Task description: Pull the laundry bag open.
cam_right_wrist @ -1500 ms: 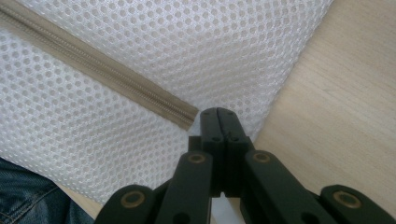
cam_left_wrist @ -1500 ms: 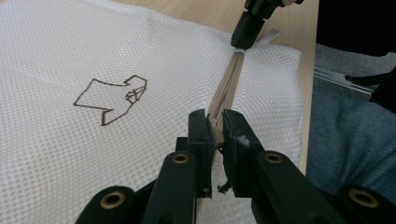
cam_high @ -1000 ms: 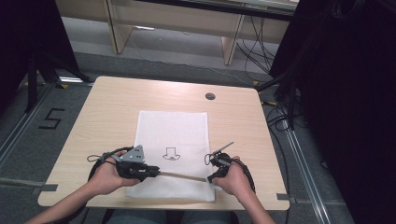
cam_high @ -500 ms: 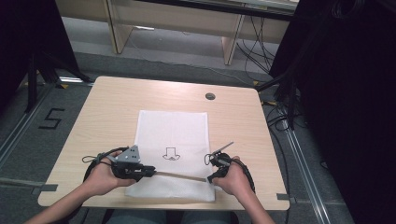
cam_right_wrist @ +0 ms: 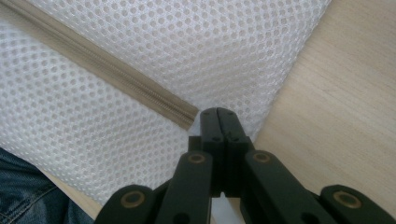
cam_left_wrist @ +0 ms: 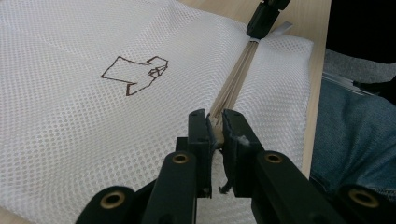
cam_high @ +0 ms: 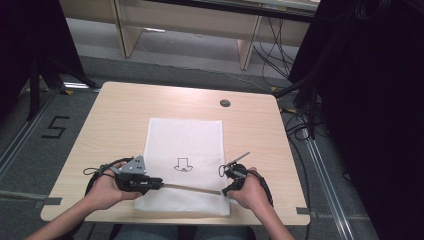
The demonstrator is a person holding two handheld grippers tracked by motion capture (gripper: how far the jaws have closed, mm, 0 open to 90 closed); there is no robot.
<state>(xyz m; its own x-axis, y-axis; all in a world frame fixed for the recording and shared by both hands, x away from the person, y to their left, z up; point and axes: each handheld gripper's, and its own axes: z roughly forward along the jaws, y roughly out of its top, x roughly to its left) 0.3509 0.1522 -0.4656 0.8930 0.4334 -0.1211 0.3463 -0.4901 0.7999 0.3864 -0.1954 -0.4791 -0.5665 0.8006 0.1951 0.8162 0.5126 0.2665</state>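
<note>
A white mesh bag lies flat on the wooden table, with a small brown emblem drawn on it. A tan zipper runs along the bag's near edge. My left gripper is at the zipper's left part, shut on the tan zipper pull between its jaws. My right gripper is at the zipper's right end, shut on the mesh bag's fabric just past the zipper. In the left gripper view the right gripper stands at the far end of the zipper.
A round cable hole sits near the table's far edge. The person's jeans lie just beyond the near edge. Bare wood flanks the bag on both sides. Dark curtains and cables stand to the right of the table.
My left gripper has slid a little to the left along the zipper line, so more zipper shows between the two grippers. The right gripper has stayed in place.
</note>
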